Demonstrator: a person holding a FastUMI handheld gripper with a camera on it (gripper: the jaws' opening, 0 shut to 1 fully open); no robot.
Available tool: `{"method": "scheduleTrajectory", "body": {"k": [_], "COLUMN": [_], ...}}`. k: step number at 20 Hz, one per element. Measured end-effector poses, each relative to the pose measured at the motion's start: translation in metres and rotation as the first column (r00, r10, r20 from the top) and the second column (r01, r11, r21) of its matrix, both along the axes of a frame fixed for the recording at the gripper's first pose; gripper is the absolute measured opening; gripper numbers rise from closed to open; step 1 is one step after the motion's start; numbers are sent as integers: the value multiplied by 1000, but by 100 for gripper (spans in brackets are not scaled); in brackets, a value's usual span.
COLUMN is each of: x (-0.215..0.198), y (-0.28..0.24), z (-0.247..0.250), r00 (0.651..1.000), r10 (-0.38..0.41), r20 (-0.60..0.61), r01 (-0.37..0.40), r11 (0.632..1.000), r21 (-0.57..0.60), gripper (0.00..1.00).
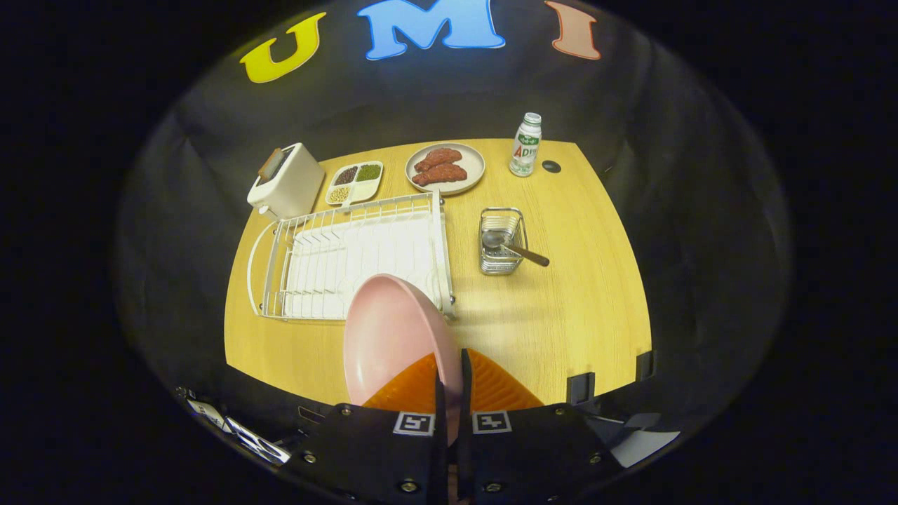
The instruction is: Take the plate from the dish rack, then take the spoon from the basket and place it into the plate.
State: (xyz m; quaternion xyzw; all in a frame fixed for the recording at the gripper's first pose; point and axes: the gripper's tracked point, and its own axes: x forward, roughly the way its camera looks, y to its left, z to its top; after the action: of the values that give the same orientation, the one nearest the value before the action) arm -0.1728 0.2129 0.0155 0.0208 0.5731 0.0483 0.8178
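Gripper (pixel 450 375) clamped tight on the pink plate's (pixel 389 337) rim, plate held on edge above the table's (pixel 561 322) near edge, just before the white dish rack (pixel 351 259), spoon (pixel 512 245) in the wire basket (pixel 501 242) mid-table.

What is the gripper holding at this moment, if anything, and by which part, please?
The gripper is shut on the pink plate, pinching its rim edge-on between both orange fingers, in front of the dish rack.
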Motion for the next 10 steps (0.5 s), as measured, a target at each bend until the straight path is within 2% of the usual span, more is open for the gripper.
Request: {"method": "scheduleTrajectory", "body": {"k": [6,10], "x": [-35,-41], "y": [0,-3], "z": [-53,-87], "r00": [996,995], "r10": [19,35], "r20": [-87,-92], "r01": [-12,-26], "r11": [996,995], "r21": [84,96], "gripper": [5,5]}}
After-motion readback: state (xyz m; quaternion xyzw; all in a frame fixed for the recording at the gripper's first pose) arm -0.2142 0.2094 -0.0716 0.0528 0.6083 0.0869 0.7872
